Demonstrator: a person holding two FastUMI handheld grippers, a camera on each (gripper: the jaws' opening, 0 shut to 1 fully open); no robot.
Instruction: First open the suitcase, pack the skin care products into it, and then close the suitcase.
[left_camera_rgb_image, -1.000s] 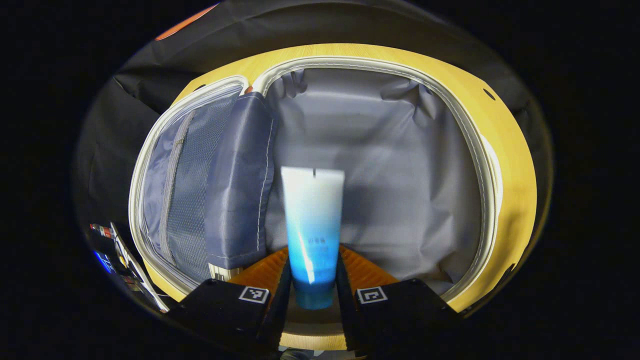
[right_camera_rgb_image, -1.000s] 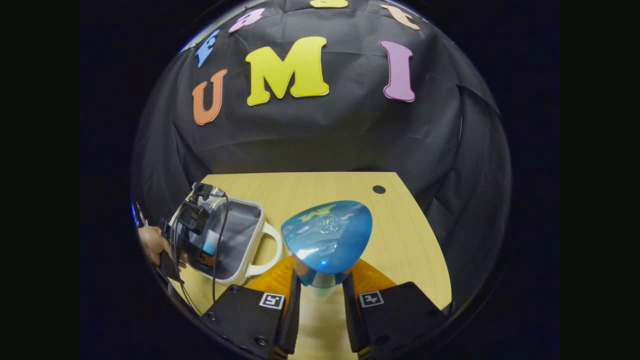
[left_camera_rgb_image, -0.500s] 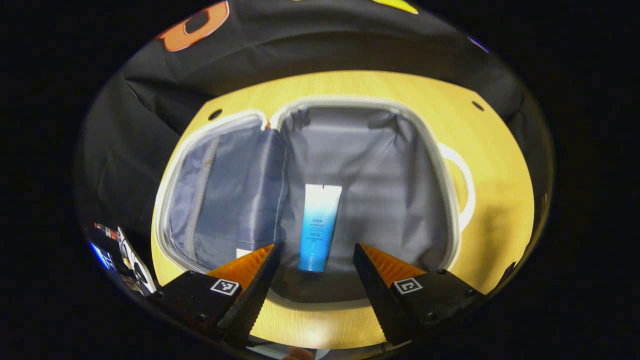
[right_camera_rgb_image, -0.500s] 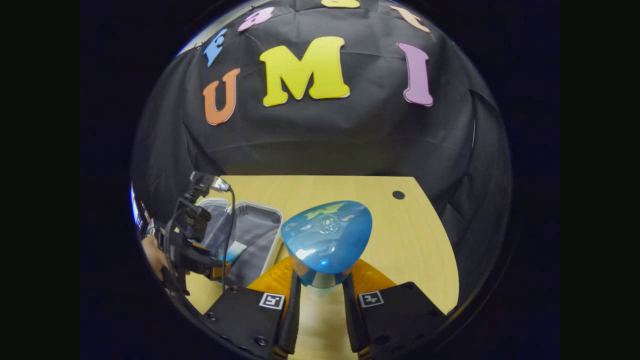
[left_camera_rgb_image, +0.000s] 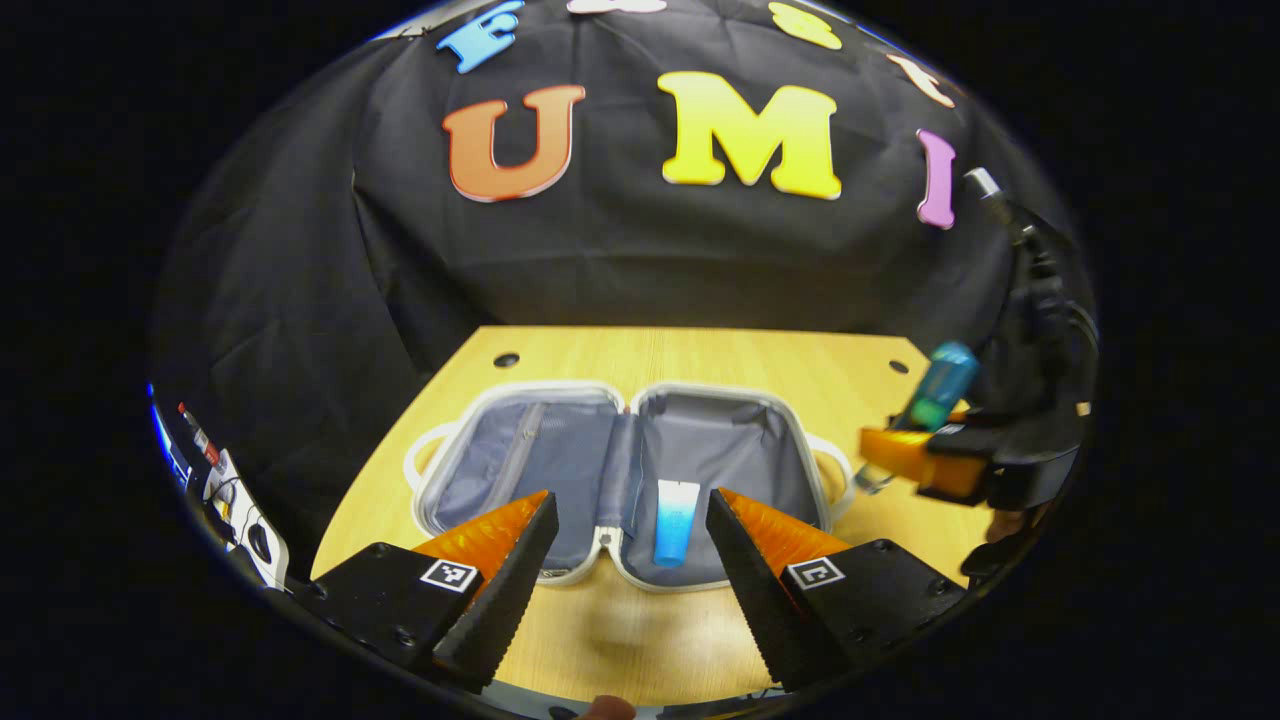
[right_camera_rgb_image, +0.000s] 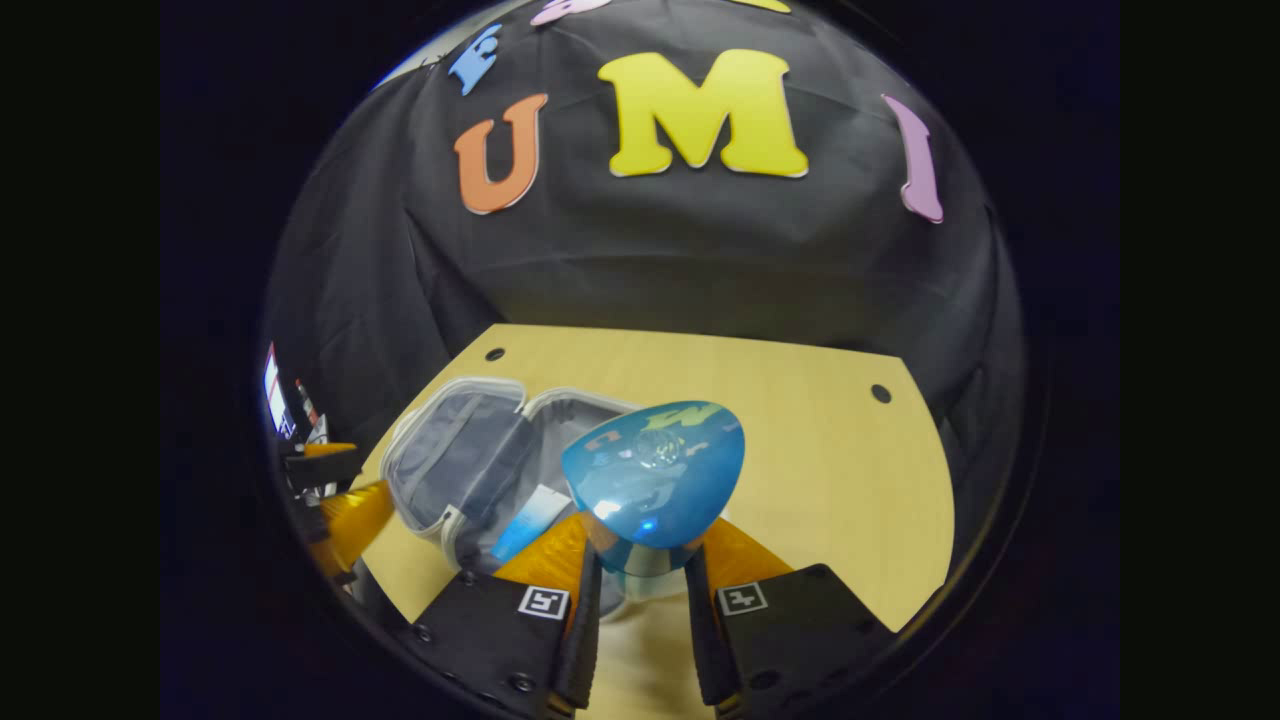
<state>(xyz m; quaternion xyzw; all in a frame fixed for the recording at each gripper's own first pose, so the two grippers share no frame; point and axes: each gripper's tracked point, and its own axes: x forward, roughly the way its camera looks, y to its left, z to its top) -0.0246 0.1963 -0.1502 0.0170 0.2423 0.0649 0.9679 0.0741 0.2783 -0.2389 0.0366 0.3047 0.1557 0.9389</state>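
Note:
The small white suitcase (left_camera_rgb_image: 520, 470) lies open flat on the wooden table (left_camera_rgb_image: 700, 350), grey lining up. A blue-and-white tube (left_camera_rgb_image: 675, 520) rests in its right half. My left gripper (left_camera_rgb_image: 628, 570) hovers open above the suitcase's near edge, holding nothing. In the right gripper view, my right gripper (right_camera_rgb_image: 640, 590) is shut on a bottle with a glossy blue cap (right_camera_rgb_image: 655, 485), raised over the suitcase (right_camera_rgb_image: 450, 465) and tube (right_camera_rgb_image: 530, 520). In the left gripper view the right gripper (left_camera_rgb_image: 920, 460) and its bottle (left_camera_rgb_image: 930, 395) hang at the right, beside the suitcase.
The table (right_camera_rgb_image: 800, 440) has small round holes near its back corners (right_camera_rgb_image: 879, 393). Black cloth walls close off the back and sides. Some equipment (left_camera_rgb_image: 225, 490) stands at the far left beyond the table edge. A fingertip (left_camera_rgb_image: 600, 708) shows at the bottom of the left gripper view.
My left gripper let go of the tube inside the suitcase, opened, and drew back up and away. My right gripper carried the blue-capped bottle leftward toward the suitcase.

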